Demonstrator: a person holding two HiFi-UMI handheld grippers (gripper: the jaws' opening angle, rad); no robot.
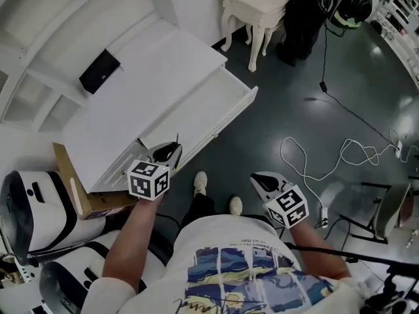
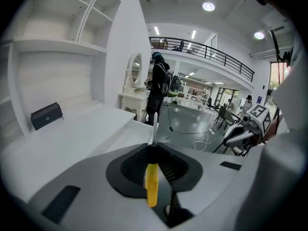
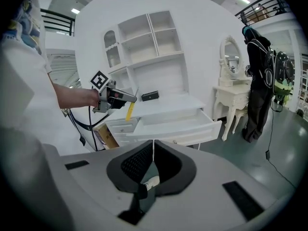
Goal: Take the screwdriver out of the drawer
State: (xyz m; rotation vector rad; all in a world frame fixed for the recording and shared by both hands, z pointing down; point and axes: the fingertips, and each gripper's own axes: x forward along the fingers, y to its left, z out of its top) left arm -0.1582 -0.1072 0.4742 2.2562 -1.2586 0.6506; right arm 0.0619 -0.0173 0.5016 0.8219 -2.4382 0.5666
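At the far left of the head view, a flat brown cardboard box (image 1: pixel 68 178) leans against the side of a white desk (image 1: pixel 150 84). A small black rectangular box (image 1: pixel 99 71) sits on the desk top near the shelves. Along the desk's front edge, a long white drawer (image 1: pixel 222 124) stands pulled out over the dark grey floor (image 1: pixel 294 110).

The left gripper (image 1: pixel 167 152) is held above the near end of the drawer, raised clear of it, with its marker cube toward the person. Its jaws are clamped on a screwdriver with a yellow plastic handle and thin metal shaft (image 2: pixel 151 186). The handle lies in the gap behind the ribbed black pads, and the shaft sticks out past the tips. In the right gripper view the screwdriver hangs in the air above the desk's left corner, out of the drawer, with the yellow handle slanting down below the jaws.

The right gripper (image 1: pixel 264 180) is well apart from it, over the floor in front of the person's legs. Its jaws are closed together, tip to tip. A pale scrap shows behind the pads, possibly part of the gripper itself. Further right and back stands a white carved-leg dressing table (image 1: pixel 258 5).
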